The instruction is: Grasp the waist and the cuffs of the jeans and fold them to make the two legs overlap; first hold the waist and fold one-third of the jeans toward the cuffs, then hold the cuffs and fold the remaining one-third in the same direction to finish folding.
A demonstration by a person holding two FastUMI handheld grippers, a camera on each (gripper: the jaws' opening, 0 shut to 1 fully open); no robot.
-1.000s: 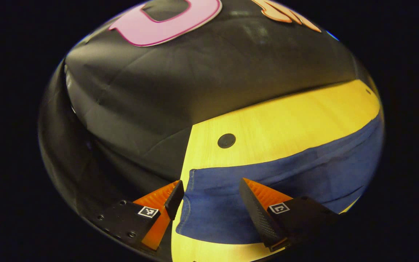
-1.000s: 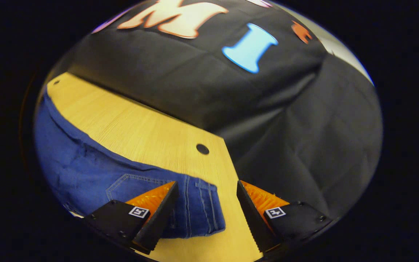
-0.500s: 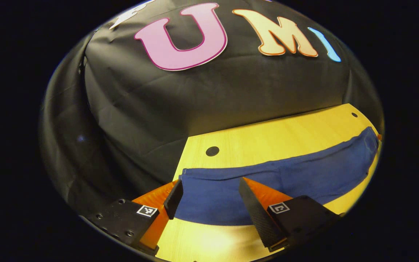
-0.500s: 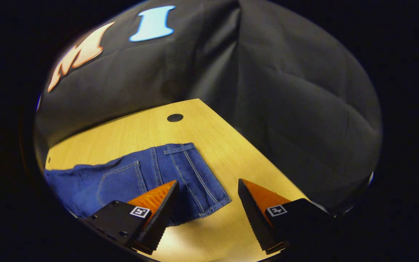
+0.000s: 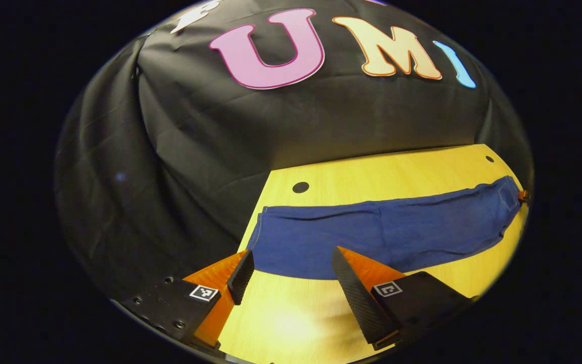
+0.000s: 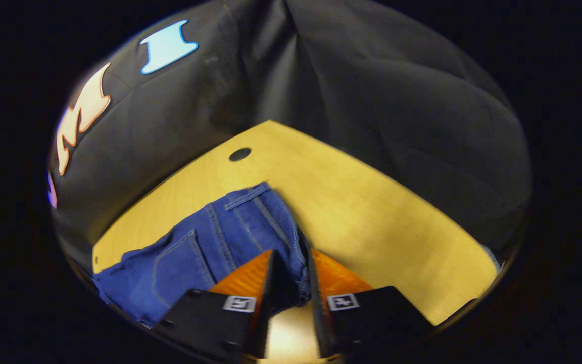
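Presently, my left gripper stands with its fingers wide apart and nothing between them. It hovers over bare wood just short of the near edge of the jeans, and neither finger touches the cloth. From the left gripper view the jeans lie flat and stretched out across the wooden table, running from the cuff end by the table's left edge to the waist end at the far right. The cuff end sits just beyond my left fingertips. A small dark round hole in the tabletop lies just past the cuff end, near the booth wall. At the far right of that view, a small orange piece shows at the waist end; I cannot tell what it is.

My right gripper has its fingers drawn close together on the waist of the jeans. The corner of the waistband sits between the two fingers, and the denim there is gathered and raised slightly off the table. Both fingers appear to press on the fold of cloth. The back pocket and its stitching show just left of my left-hand finger in the right gripper view, lying flat. The rest of the garment trails away to the lower left. A second dark round hole lies beyond the waistband, well apart from it, near the table's far corner. To the right of the gripper the tabletop is plain wood, brightly lit.
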